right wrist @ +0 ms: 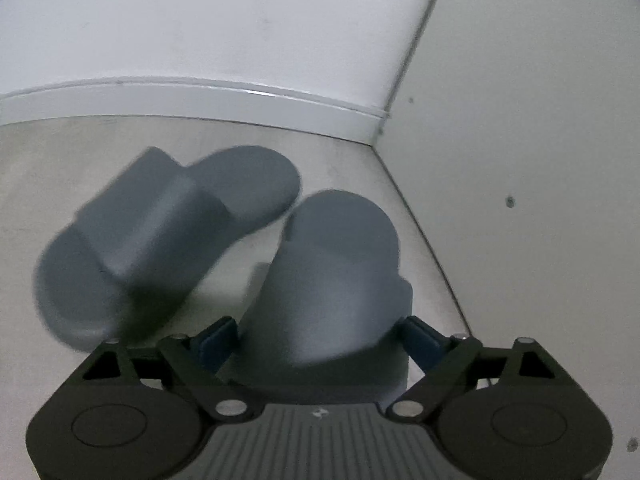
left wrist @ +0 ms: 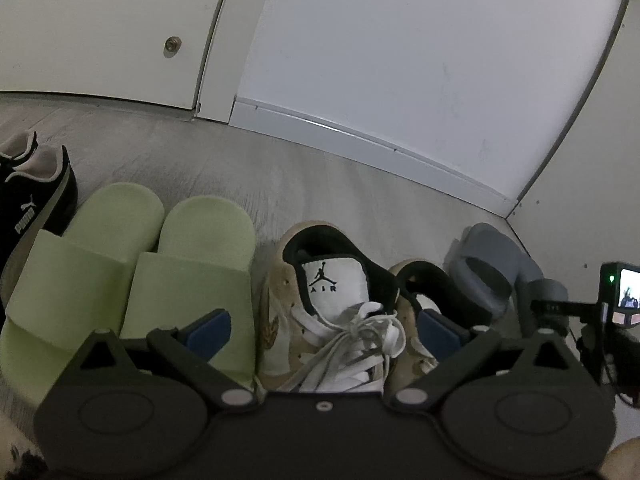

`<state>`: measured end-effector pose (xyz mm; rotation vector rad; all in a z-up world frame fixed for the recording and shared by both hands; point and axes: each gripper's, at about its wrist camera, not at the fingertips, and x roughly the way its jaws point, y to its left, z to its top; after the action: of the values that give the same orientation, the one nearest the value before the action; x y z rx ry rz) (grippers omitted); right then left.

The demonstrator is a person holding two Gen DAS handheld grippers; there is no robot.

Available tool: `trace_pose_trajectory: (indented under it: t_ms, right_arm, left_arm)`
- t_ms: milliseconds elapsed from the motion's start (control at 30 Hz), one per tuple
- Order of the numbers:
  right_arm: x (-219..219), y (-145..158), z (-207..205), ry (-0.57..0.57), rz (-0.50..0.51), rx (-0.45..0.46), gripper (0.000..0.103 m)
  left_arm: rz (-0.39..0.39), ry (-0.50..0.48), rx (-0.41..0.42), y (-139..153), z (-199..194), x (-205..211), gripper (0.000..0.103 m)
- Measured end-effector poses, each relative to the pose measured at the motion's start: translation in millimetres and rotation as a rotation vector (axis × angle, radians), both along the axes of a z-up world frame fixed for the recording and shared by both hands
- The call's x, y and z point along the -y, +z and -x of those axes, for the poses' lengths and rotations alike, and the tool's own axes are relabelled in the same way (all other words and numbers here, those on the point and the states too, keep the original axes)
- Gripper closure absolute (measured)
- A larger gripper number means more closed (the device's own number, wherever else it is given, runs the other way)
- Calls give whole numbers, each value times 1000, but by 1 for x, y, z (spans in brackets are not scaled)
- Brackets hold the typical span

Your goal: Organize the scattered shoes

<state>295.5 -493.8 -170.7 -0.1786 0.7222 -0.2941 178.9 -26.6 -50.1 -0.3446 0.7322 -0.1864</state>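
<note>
Straddling the near grey slide (right wrist: 336,280) on the floor by the corner, the right tongs (right wrist: 320,340) gape unclamped — light, springy foam, best pinched across its sides — left tongs (left wrist: 320,326) open over a sneaker (left wrist: 332,312).

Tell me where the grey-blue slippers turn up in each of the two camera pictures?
Left wrist view: the grey-blue slippers sit at the far right, beyond the tan sneakers, near the wall corner.
Right wrist view: the grey-blue slippers fill the centre; one lies between the right gripper fingers.
Shared landmark: the white baseboard running into the corner.
</note>
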Motion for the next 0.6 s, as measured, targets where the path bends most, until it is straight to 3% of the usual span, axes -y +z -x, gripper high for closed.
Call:
trace_pose_trajectory:
  t_ms: [67,100,167,200,300,367,400,467,533,600]
  right_arm:
    - [-16,10,7,-21,-11,46,10]
    - [-29,17,12,-13,-34,107,2]
    - [-58,29,13,38,-118,223,0]
    - [-64,31,9,61,-141,232,0]
    - [-87,32,-22,76,-189,209,0]
    - [-89,29,-45,-19,-186,172,0]
    - [-84,26,-60,-118,-191,143,0]
    - [-74,20,-78,-222,-261,130,0]
    - [-61,15,-88,-260,-393,101,0]
    - [-55,9,-98,-269,-453,56,0]
  left_arm:
    - [17,-6,0,0,-1,-1,2]
    - [24,-9,-1,0,-1,-1,2]
    - [27,-15,-3,0,0,-1,2]
    - [25,-17,-1,0,0,-1,2]
    - [14,-6,3,0,0,-3,2]
    - [24,2,-5,-1,-1,-6,2]
    - [36,5,-10,-2,-2,-7,2]
    - [56,6,-17,-3,-4,-10,2]
    - [78,8,-26,-4,-5,-13,2]
    - [90,10,-28,-4,-5,-15,2]
